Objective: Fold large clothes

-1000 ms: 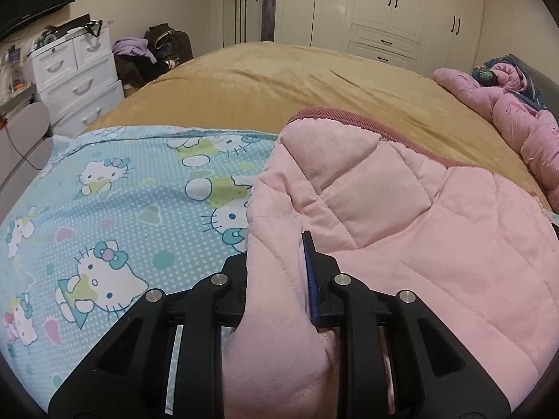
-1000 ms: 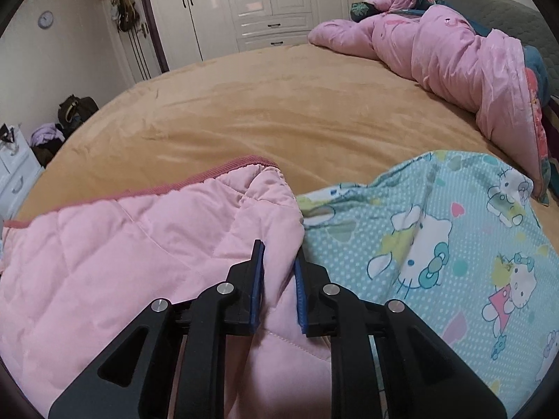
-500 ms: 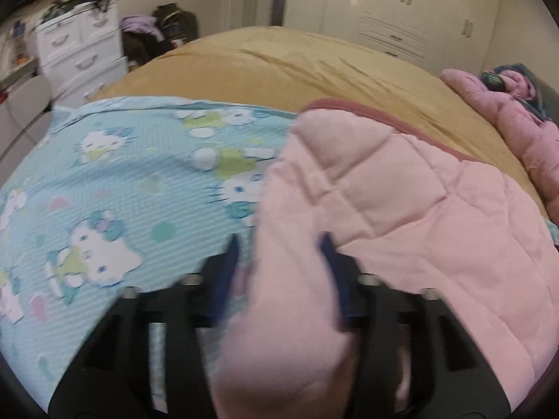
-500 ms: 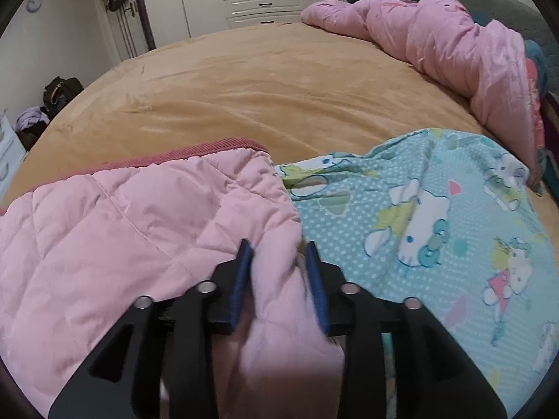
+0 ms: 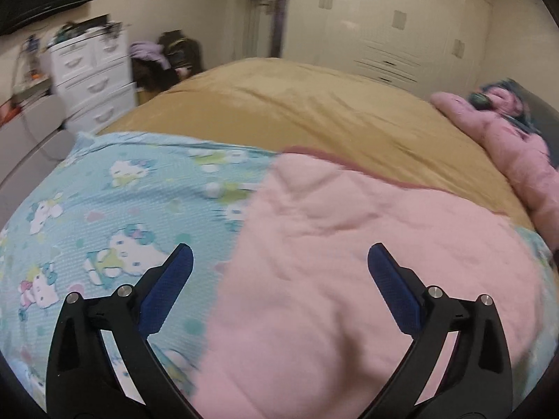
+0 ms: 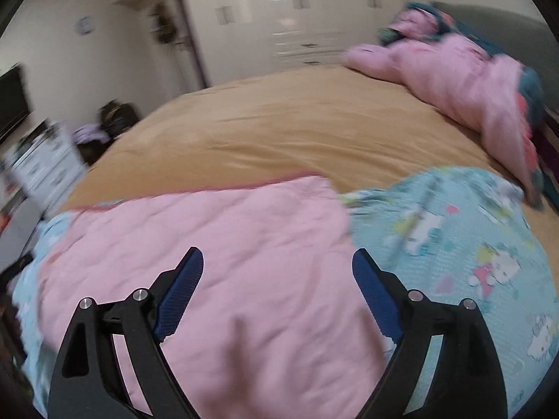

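Note:
A quilt lies on the bed, its pink quilted side (image 5: 349,262) folded over its light-blue cartoon-cat printed side (image 5: 115,216). In the right wrist view the pink part (image 6: 227,244) fills the left and middle, the blue print (image 6: 454,244) the right. My left gripper (image 5: 279,256) is open wide and empty, above the left edge of the pink fold. My right gripper (image 6: 277,260) is open wide and empty, above the right part of the pink fold. Both views are motion-blurred.
The bed has a mustard-yellow cover (image 5: 297,111). A bunched pink duvet (image 6: 454,80) lies at the bed's far right. A white drawer unit (image 5: 94,73) and bags stand at the left, white wardrobes (image 6: 297,24) along the far wall.
Both grippers were shut on edges of the pink fold a second ago. They have opened wide, let go of it, and pulled back upward. The pink fold now lies flat.

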{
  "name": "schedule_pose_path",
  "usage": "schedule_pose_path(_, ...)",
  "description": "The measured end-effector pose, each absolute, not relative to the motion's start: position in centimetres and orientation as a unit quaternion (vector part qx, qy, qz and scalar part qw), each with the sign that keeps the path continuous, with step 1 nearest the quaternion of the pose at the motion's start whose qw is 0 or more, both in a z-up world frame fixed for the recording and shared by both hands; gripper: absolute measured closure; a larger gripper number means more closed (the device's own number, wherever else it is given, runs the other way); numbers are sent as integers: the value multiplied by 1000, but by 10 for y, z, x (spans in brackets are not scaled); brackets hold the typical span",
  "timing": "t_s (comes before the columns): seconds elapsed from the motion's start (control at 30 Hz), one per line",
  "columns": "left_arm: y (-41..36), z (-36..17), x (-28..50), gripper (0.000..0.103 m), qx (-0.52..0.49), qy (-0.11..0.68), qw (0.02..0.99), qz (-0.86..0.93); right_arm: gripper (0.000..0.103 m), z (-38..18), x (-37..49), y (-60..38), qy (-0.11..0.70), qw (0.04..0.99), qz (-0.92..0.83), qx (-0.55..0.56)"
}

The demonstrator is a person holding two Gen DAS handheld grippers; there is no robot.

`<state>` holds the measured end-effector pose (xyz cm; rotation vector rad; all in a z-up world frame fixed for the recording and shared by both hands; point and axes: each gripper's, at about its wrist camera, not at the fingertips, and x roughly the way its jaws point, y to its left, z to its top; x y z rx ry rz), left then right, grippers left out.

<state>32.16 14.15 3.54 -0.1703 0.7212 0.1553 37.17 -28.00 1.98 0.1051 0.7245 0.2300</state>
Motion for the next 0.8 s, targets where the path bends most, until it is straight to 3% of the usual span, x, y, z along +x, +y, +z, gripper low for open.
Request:
schedule_pose_path(0.33, 45, 15, 315, 9, -30, 397, 917, -19, 17, -7, 351, -192, 392, 899, 190, -48)
schedule_pose_path(0.47, 31, -23, 327, 9, -8, 452, 892, -9, 16, -31, 357, -174, 437, 879, 175, -75)
schedule_pose_path(0.63, 34, -39, 326, 8, -16, 451, 893, -4, 9, -58, 369, -170, 464, 868, 164, -64)
schedule_pose_path(0.8, 34, -50, 327, 8, -20, 451, 892, 1, 9, -75, 373, -162, 467, 866, 159, -79)
